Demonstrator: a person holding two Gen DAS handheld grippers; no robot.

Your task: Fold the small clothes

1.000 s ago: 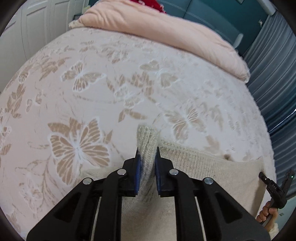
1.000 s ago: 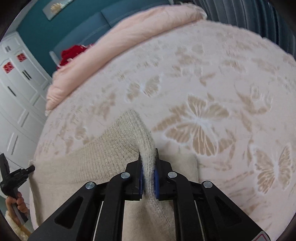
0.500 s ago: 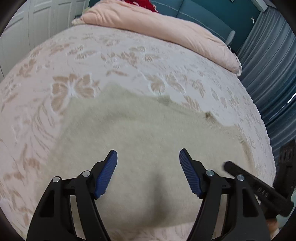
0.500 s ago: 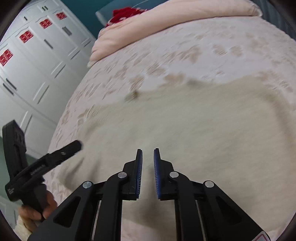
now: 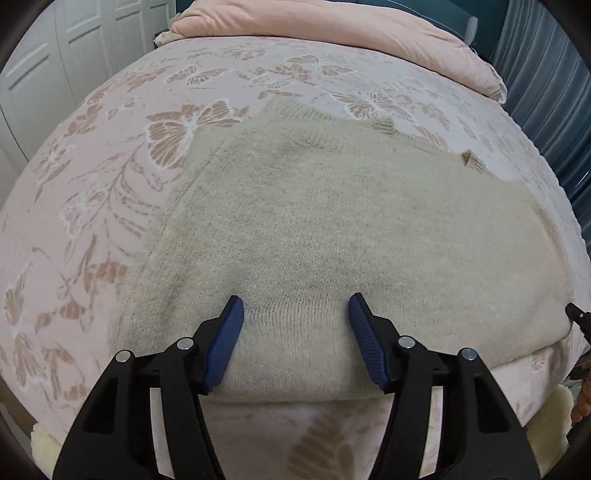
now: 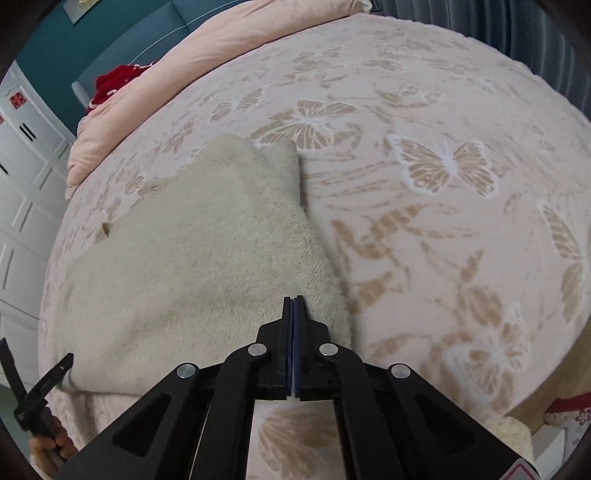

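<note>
A cream knit sweater (image 5: pixel 332 229) lies spread flat at the near edge of a bed (image 5: pixel 92 206) covered in a pink butterfly-print blanket. The left gripper (image 5: pixel 295 314) hovers over the sweater's near hem, its blue-padded fingers (image 5: pixel 225 339) spread wide and holding nothing. The right gripper (image 6: pixel 293 306) sits above the sweater's right side, fingers clenched together with no fabric visible between them. A pink duvet (image 5: pixel 332 26) is bunched along the bed's far edge.
</note>
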